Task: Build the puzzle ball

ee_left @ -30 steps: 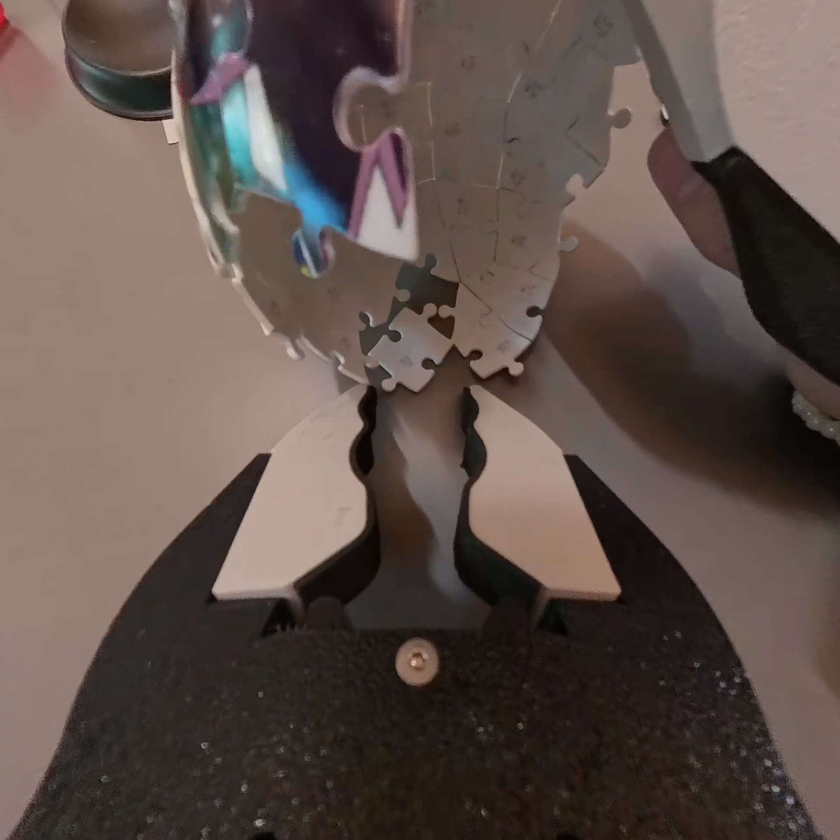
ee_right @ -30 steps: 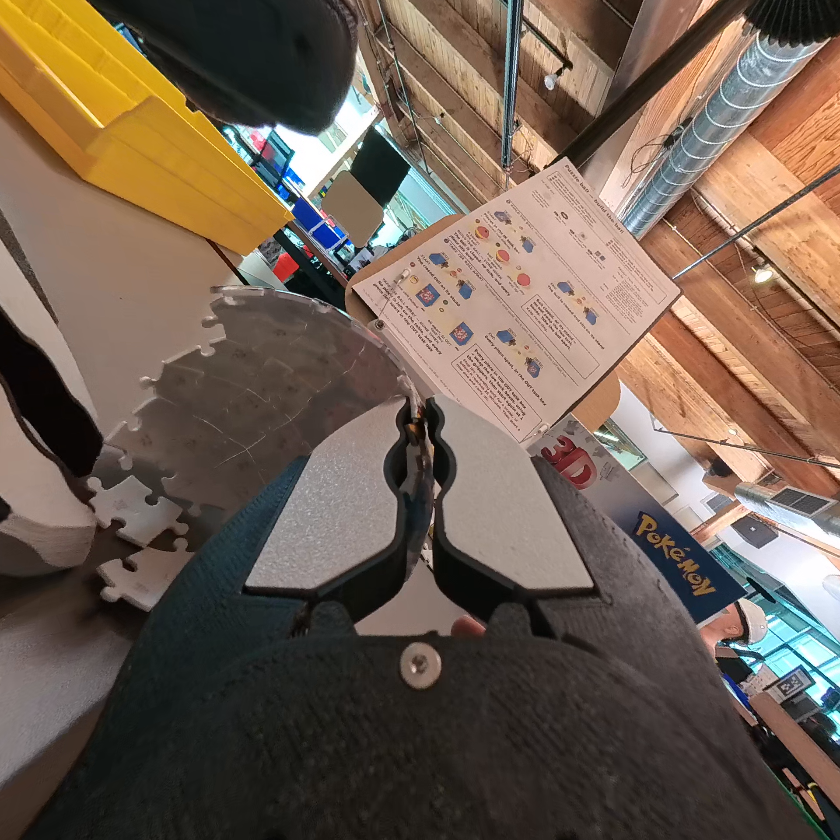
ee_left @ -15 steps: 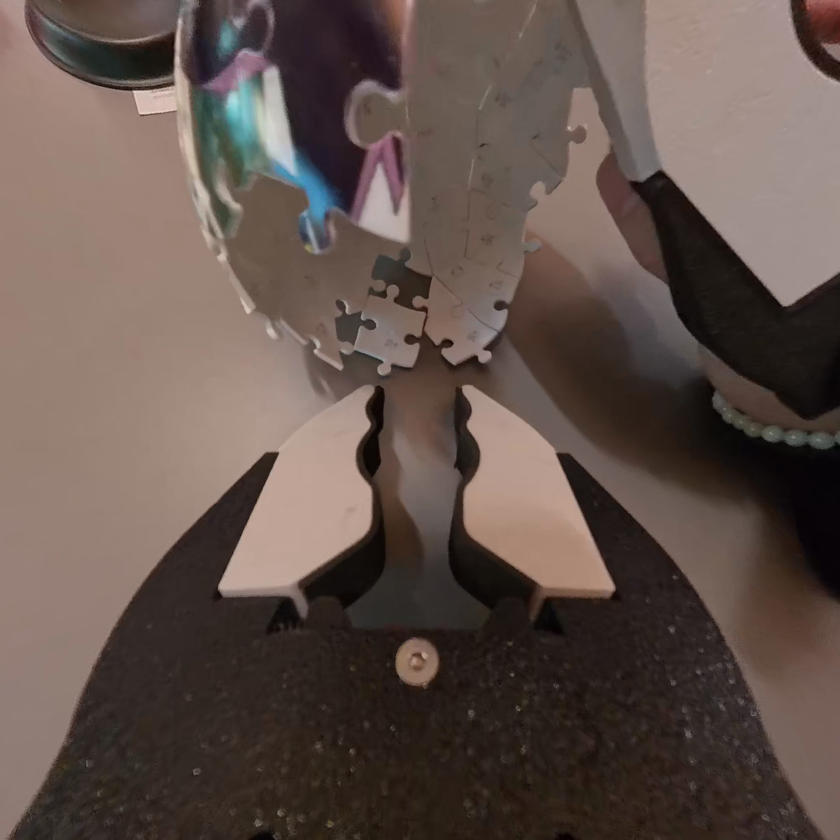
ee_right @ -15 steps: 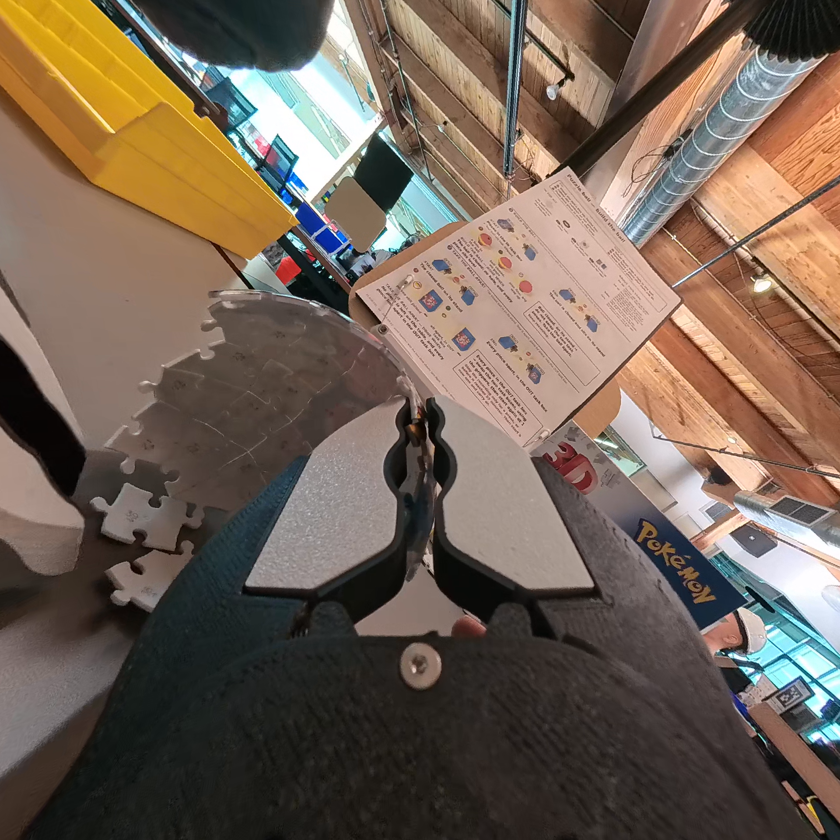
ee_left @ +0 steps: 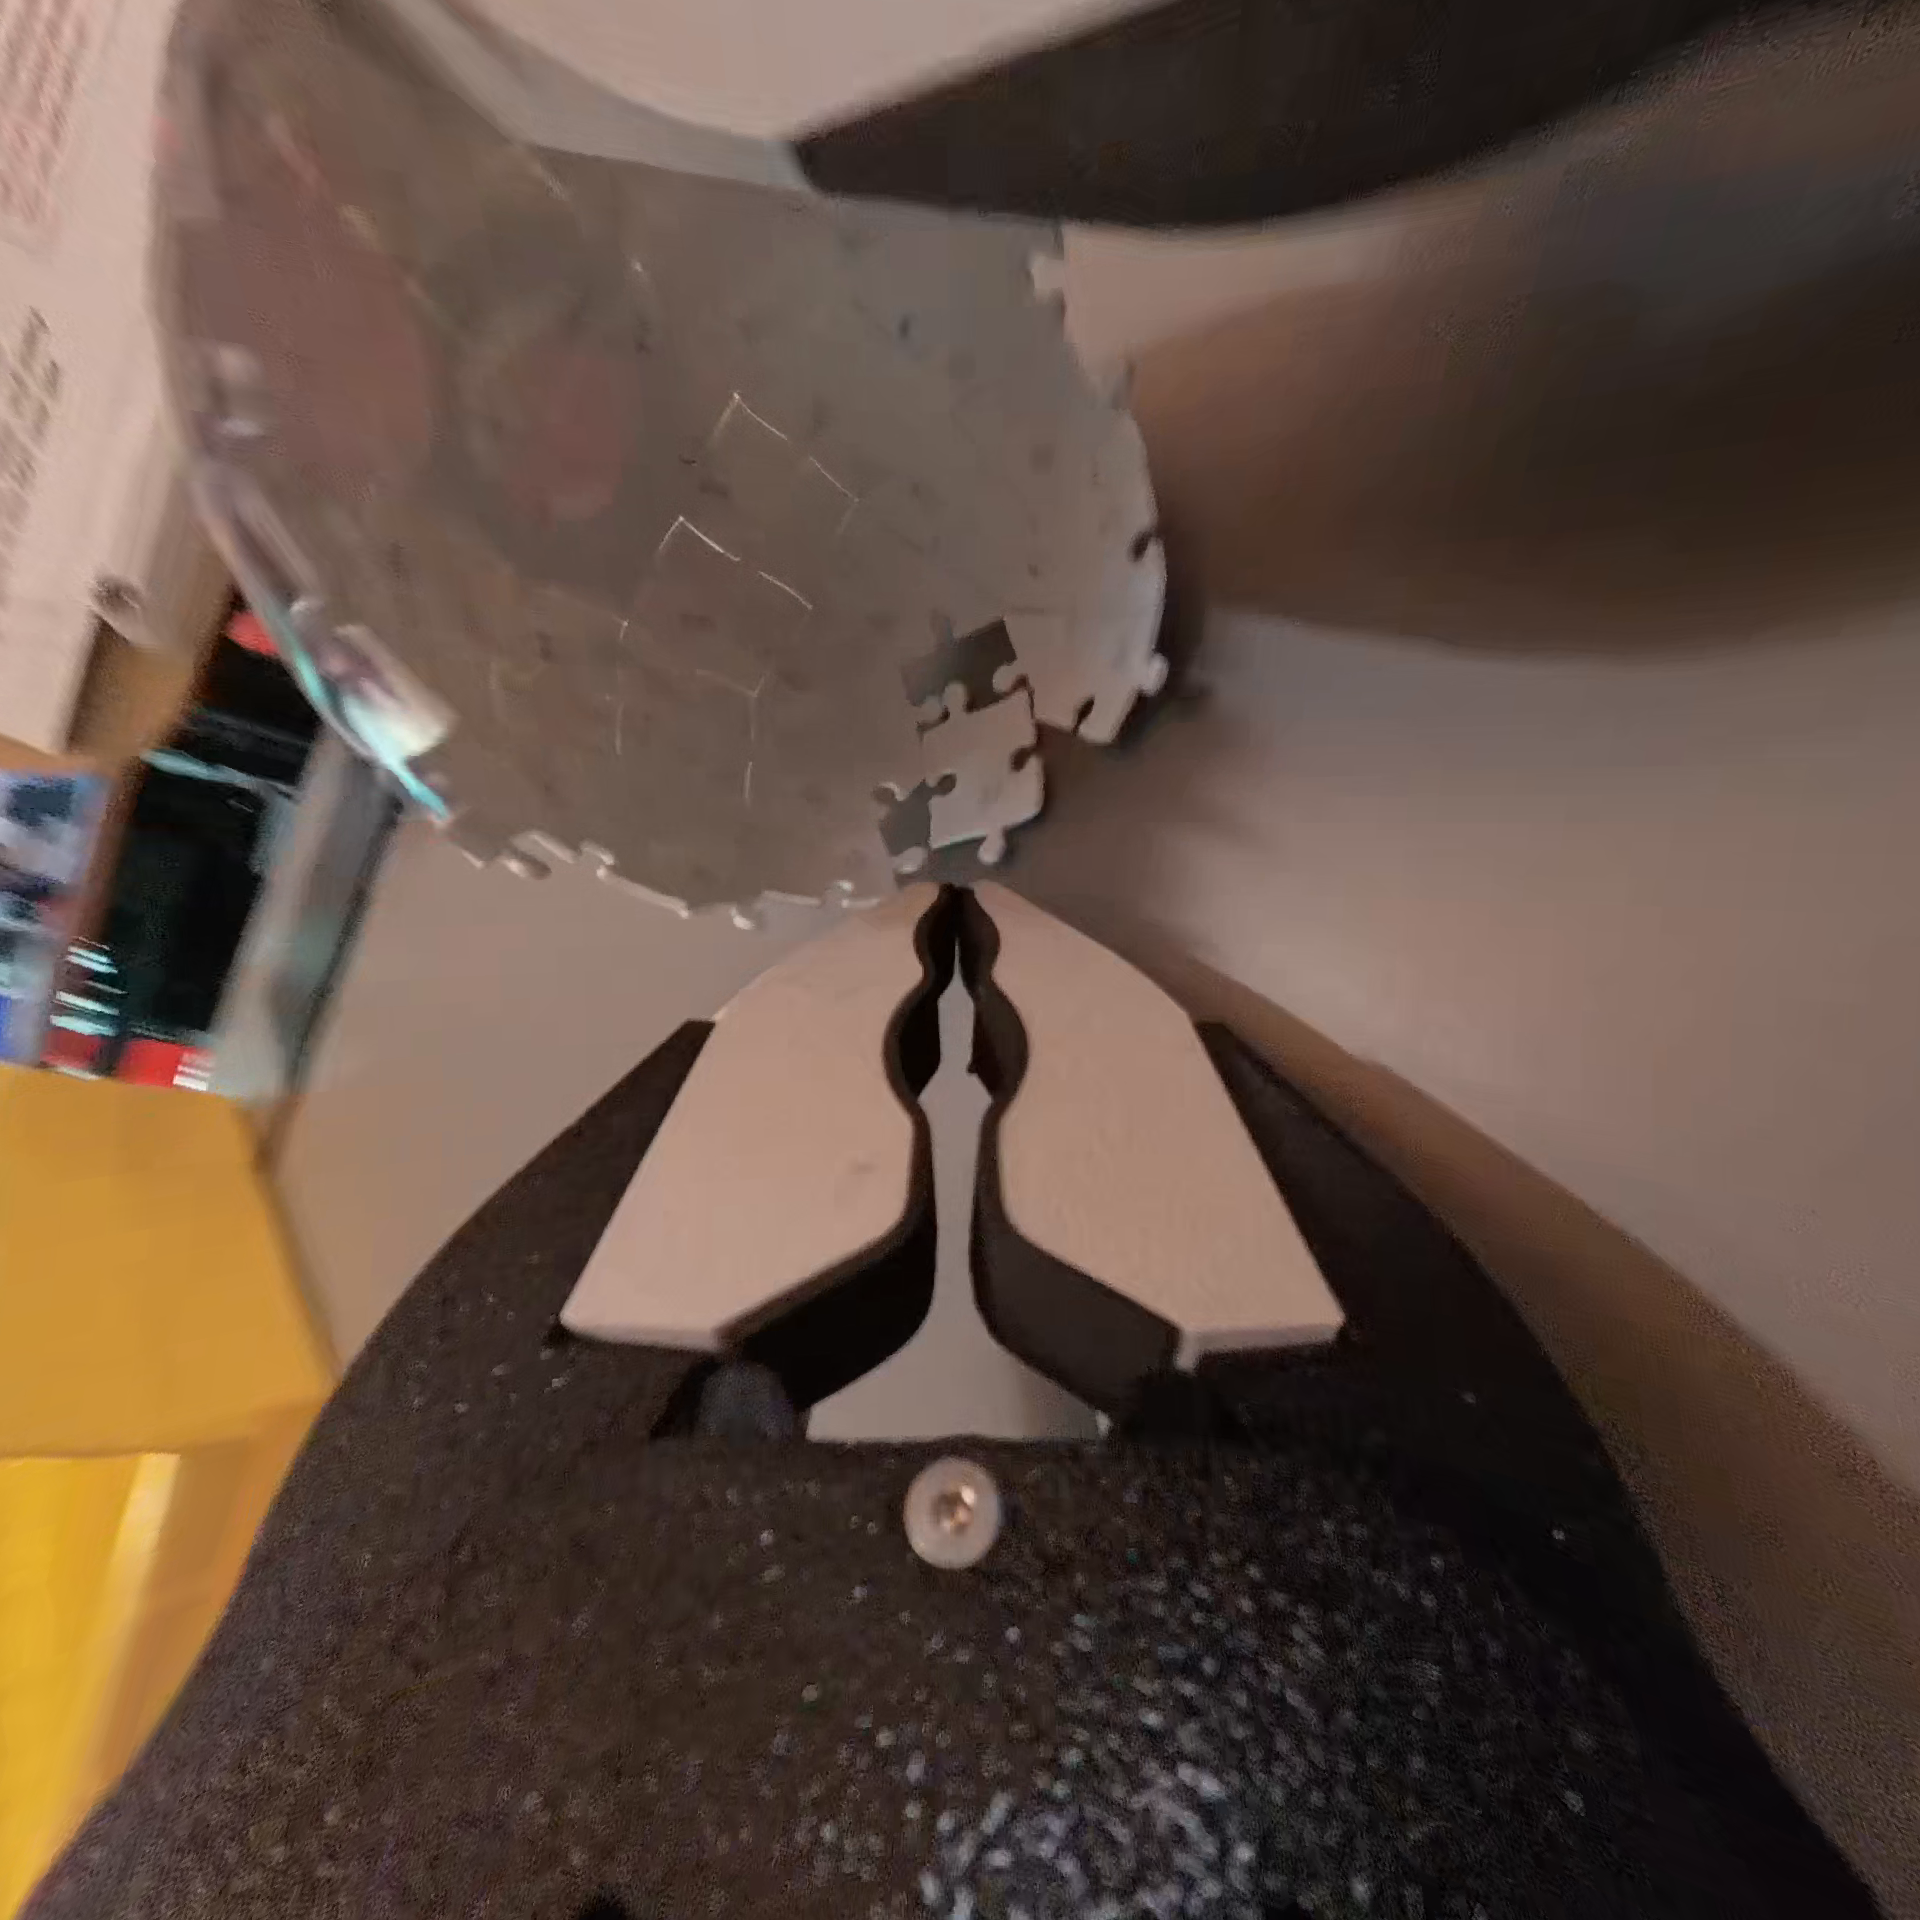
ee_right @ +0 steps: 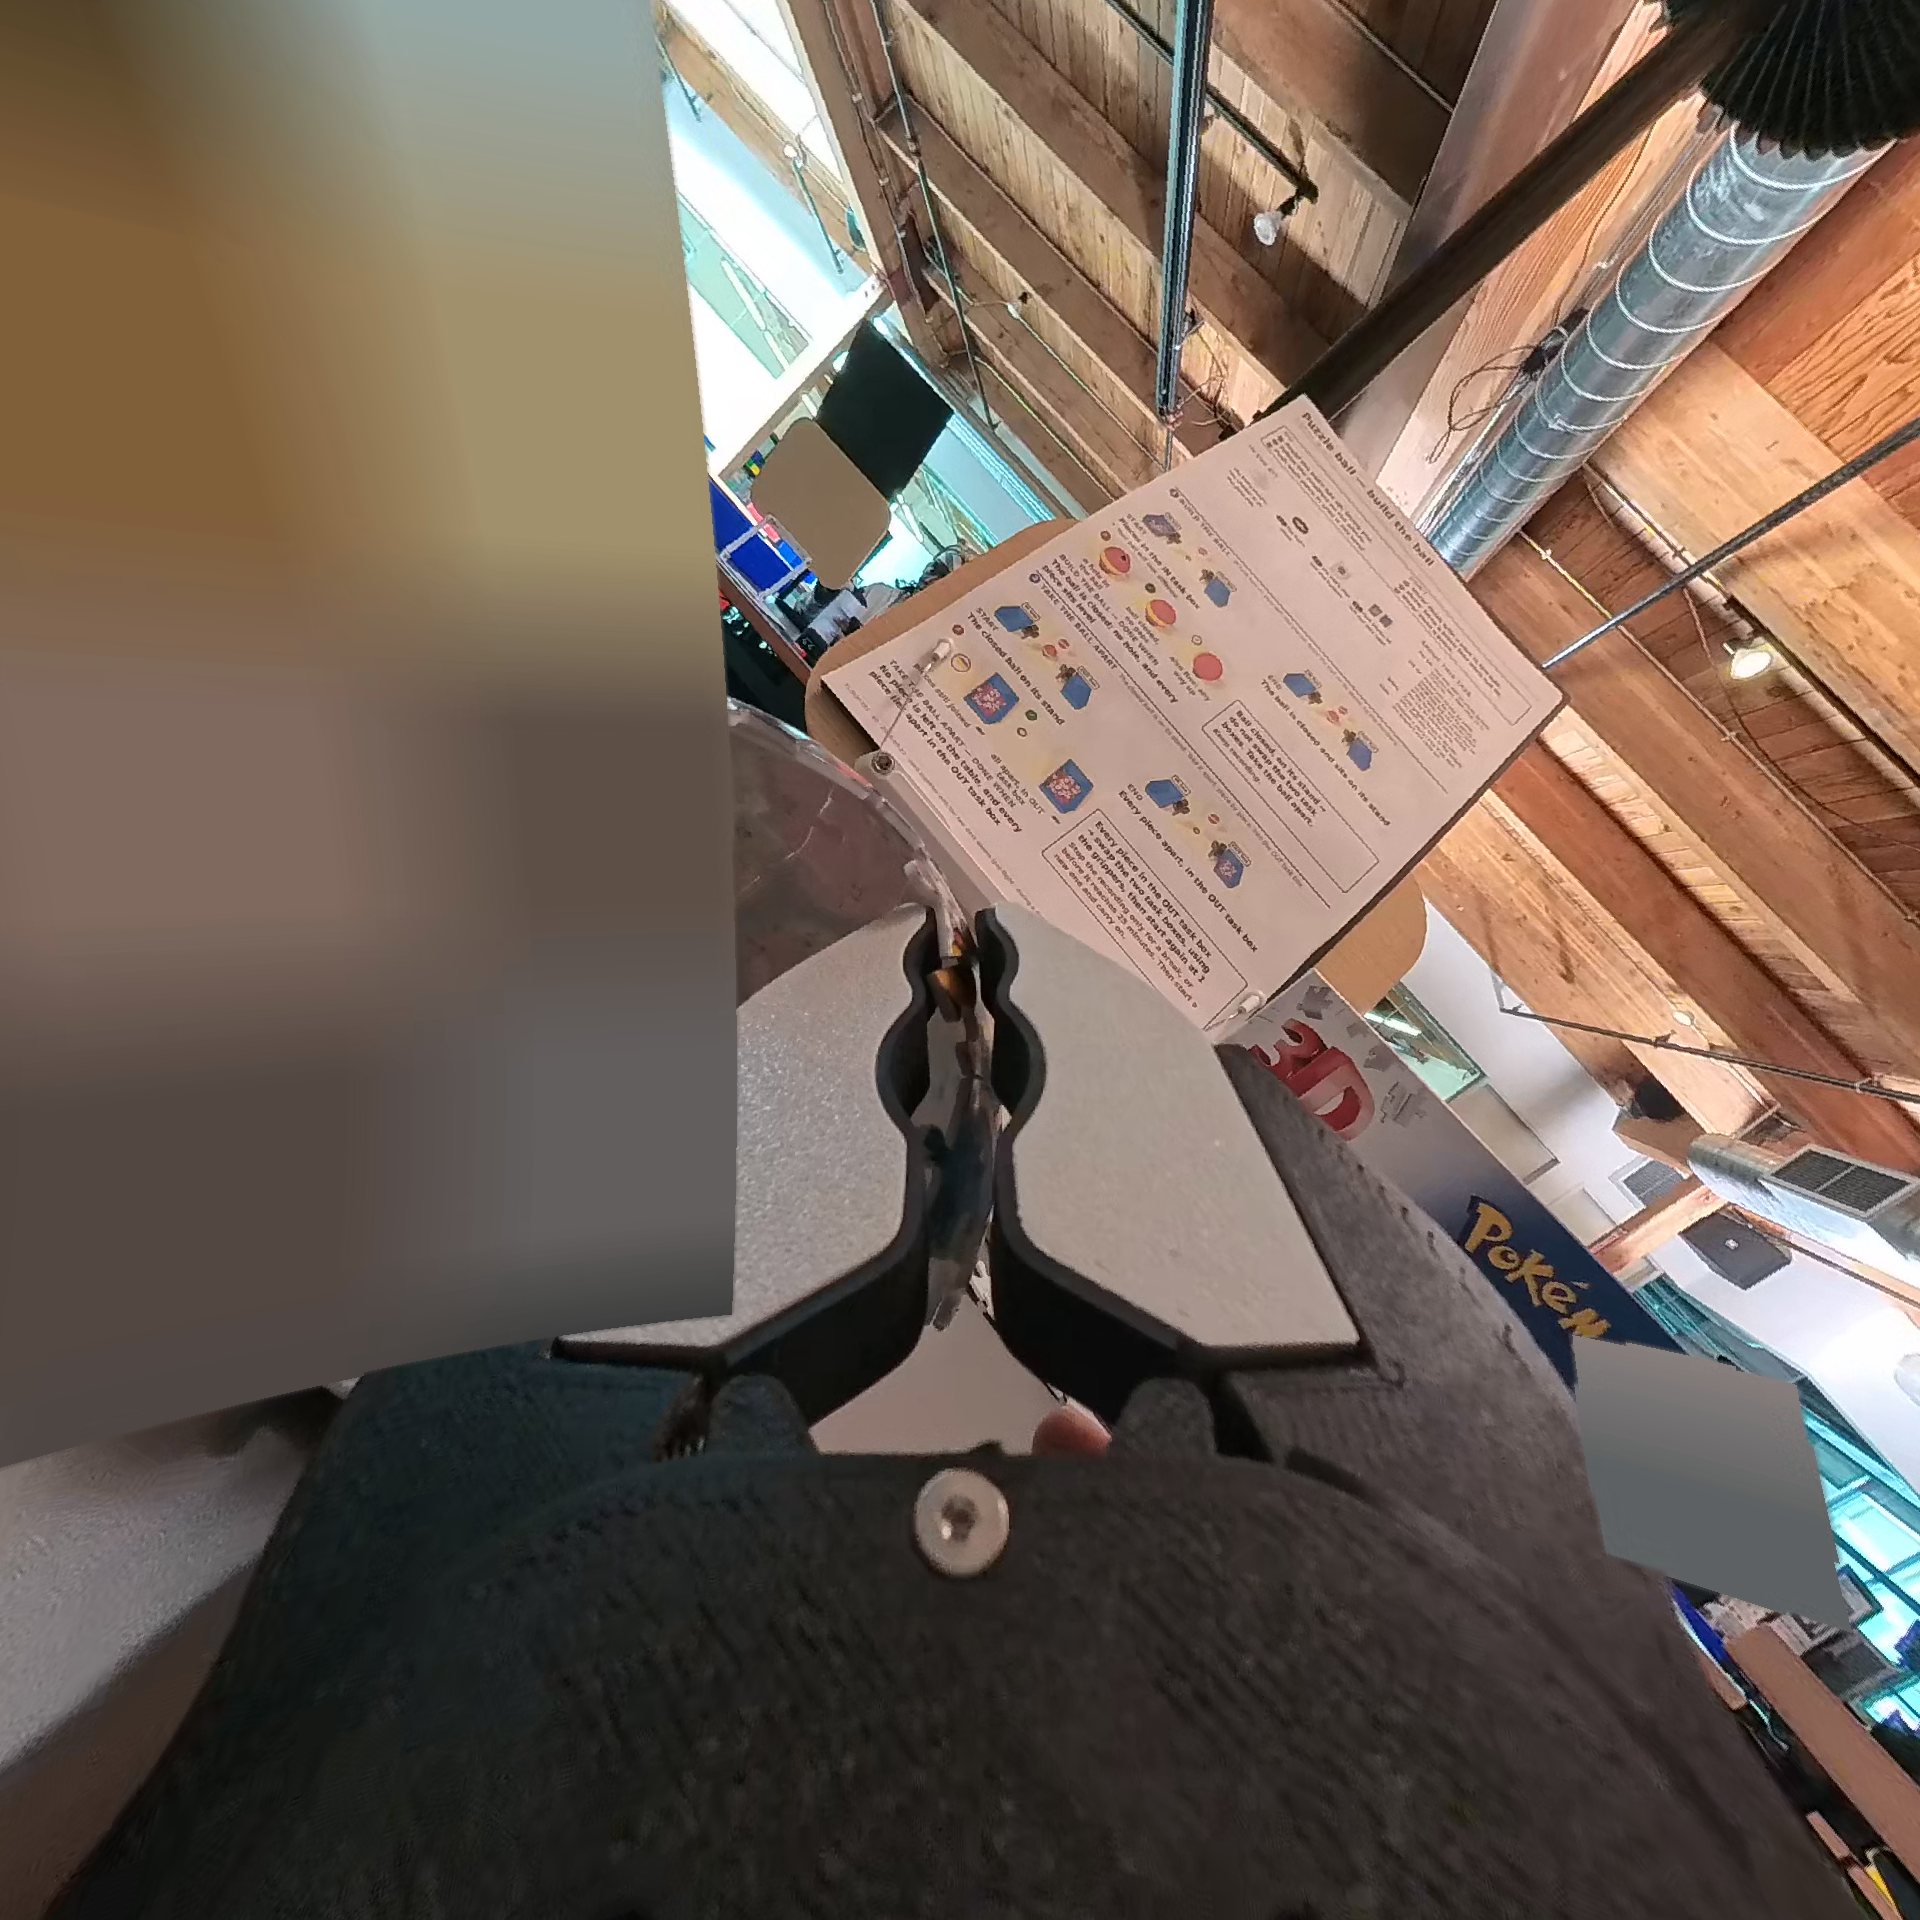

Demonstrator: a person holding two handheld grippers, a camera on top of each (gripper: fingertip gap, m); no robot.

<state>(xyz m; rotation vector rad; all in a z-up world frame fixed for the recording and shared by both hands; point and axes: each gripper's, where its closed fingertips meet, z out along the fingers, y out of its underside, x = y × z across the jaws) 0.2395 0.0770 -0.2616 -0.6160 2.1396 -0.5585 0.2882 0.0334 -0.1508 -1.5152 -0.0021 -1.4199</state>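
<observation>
Left tool pinched nearly closed at puzzle shell rim, right tool clamping shell edge.

our left gripper has its fingertips pressed together. our right gripper is clamped on a thin edge.

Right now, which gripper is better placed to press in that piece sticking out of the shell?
Probably left: the left gripper sits shut just below the loose piece, while the right gripper is clamped on the puzzle shell, steadying it.
</observation>
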